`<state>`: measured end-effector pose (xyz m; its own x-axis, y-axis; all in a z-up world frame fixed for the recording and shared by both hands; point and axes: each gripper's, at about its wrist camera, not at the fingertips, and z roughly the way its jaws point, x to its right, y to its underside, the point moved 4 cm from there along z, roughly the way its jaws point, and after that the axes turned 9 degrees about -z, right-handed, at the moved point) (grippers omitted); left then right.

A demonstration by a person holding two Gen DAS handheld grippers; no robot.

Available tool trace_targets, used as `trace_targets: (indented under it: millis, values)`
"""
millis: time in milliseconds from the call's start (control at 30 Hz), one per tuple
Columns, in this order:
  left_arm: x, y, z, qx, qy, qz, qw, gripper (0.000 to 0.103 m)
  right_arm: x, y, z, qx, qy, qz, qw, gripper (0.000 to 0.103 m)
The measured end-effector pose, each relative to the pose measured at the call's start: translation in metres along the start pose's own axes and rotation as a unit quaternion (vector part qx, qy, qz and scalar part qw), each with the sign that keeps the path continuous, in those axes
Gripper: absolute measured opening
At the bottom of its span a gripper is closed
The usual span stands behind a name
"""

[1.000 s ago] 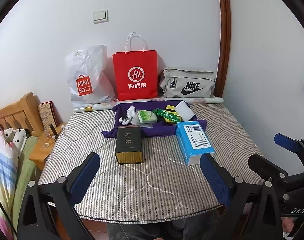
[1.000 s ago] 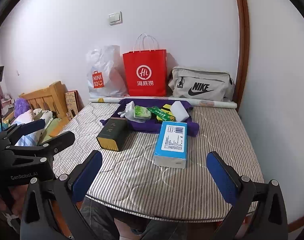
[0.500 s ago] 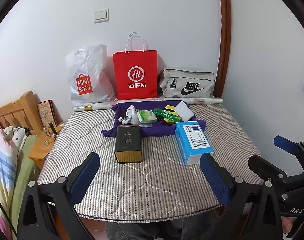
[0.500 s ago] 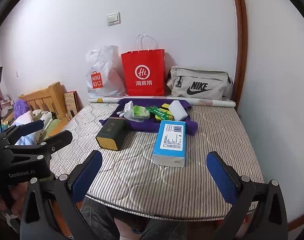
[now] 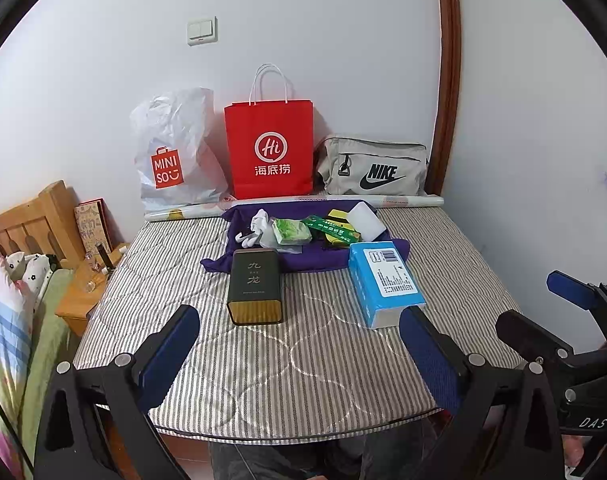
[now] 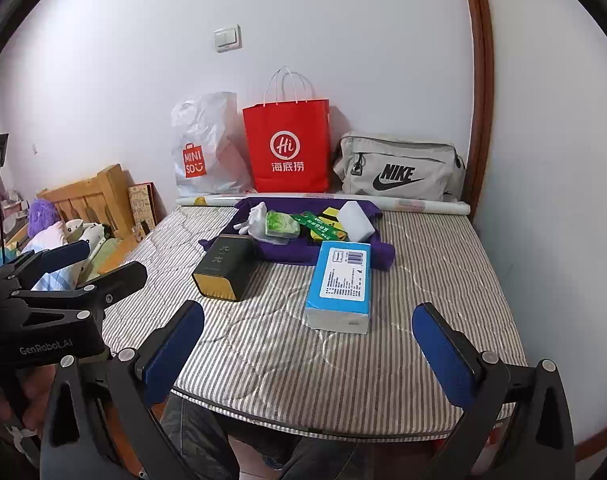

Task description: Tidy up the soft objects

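In the left wrist view, the left gripper (image 5: 299, 344) hangs wide open and holds nothing, low over the near edge of a striped mattress (image 5: 303, 360). Far across the mattress lies a purple cloth (image 5: 303, 262), rumpled, with a corner trailing toward the left; on it sit a crumpled white sock or glove (image 5: 257, 226), a green tissue pack (image 5: 289, 232), a green strip packet (image 5: 331, 230), a yellow-and-black item too hidden to name, and a white sponge block (image 5: 367, 222). Just in front of the cloth stand a dark tea tin (image 5: 255, 288) and a blue tissue pack (image 5: 385, 282), well apart from each other, the blue pack touching the cloth's right end. As for progress, the soft things lie gathered on and beside the cloth; that would fit a pile waiting to be sorted as well as one already collected, and the pictures do not settle which. In the right wrist view, the right gripper (image 6: 309, 342) is likewise spread open and empty, near the mattress's front edge, with the blue tissue pack (image 6: 341, 280) straight ahead of it and the tea tin (image 6: 223, 270) to its left. Against the far wall stand a white plastic bag (image 6: 207, 148), a red paper bag (image 6: 287, 152) and a grey pouch (image 6: 399, 168), any of which might serve as a container, though nothing shows that.
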<state>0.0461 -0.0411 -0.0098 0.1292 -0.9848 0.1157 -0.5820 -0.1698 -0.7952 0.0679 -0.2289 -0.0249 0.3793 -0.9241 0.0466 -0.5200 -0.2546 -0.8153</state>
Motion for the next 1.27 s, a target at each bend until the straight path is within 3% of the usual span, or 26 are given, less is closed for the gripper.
trace_targets:
  millis: [1067,1167,1267]
  values:
    - [0.003,0.0,-0.003,-0.002,0.006,-0.007,1.0,0.101,-0.003,-0.001,-0.004,0.001,0.002,-0.001,1.0,0.102]
    - [0.003,-0.002,-0.001,0.001,0.016,-0.012,0.9998,0.101,-0.003,0.0,-0.002,0.001,-0.001,-0.001,1.0,0.102]
    - [0.007,-0.002,0.005,0.005,0.049,-0.013,0.9987,0.101,-0.003,0.001,0.006,-0.003,-0.006,-0.001,1.0,0.102]
